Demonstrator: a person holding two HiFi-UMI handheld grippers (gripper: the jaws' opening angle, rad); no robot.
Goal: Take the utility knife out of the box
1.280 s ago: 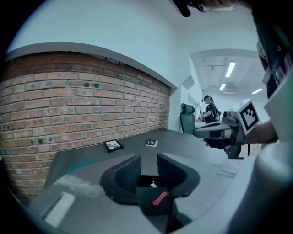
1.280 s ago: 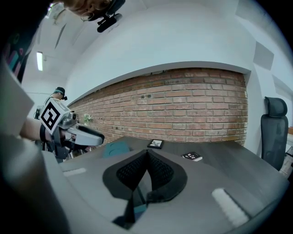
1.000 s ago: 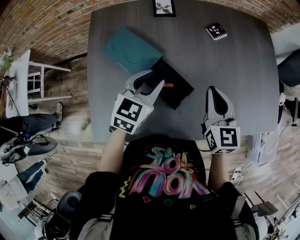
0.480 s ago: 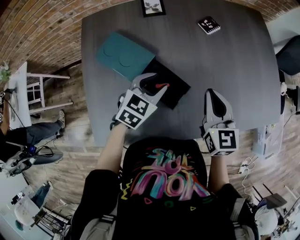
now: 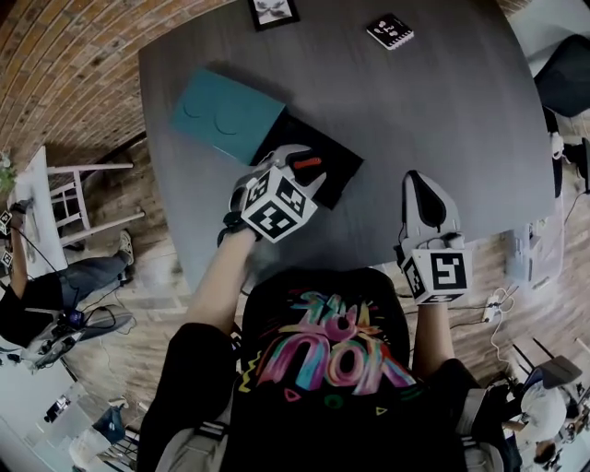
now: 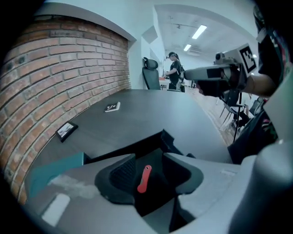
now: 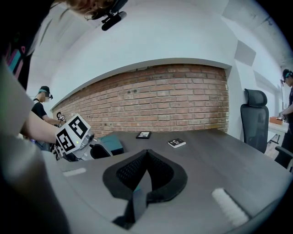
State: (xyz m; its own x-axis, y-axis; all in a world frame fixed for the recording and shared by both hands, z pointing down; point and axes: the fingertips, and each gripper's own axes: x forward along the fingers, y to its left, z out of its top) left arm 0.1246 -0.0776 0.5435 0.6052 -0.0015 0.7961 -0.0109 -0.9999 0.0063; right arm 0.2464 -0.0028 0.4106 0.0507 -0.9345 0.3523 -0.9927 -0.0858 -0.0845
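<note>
The red utility knife (image 5: 308, 162) lies inside the open black box (image 5: 330, 180) on the dark table. The box's teal lid (image 5: 226, 115) rests beside it at the far left. My left gripper (image 5: 297, 171) tips down over the box. In the left gripper view the knife (image 6: 143, 179) shows between the wide-open jaws of the left gripper (image 6: 150, 158), clear of both pads (image 6: 120, 172), with the box (image 6: 170, 139) below. My right gripper (image 5: 417, 182) hovers over bare table to the right, its pads meeting at the tip (image 7: 146, 153), nothing held.
A small framed picture (image 5: 273, 11) and a marker card (image 5: 390, 30) lie at the table's far edge. An office chair (image 5: 564, 88) stands at the right, a white shelf (image 5: 51, 180) at the left. A person (image 6: 174, 68) stands beyond the table.
My left gripper has sunk and tipped downwards over the box, so its fingers now frame the knife. The right gripper has shifted only a little.
</note>
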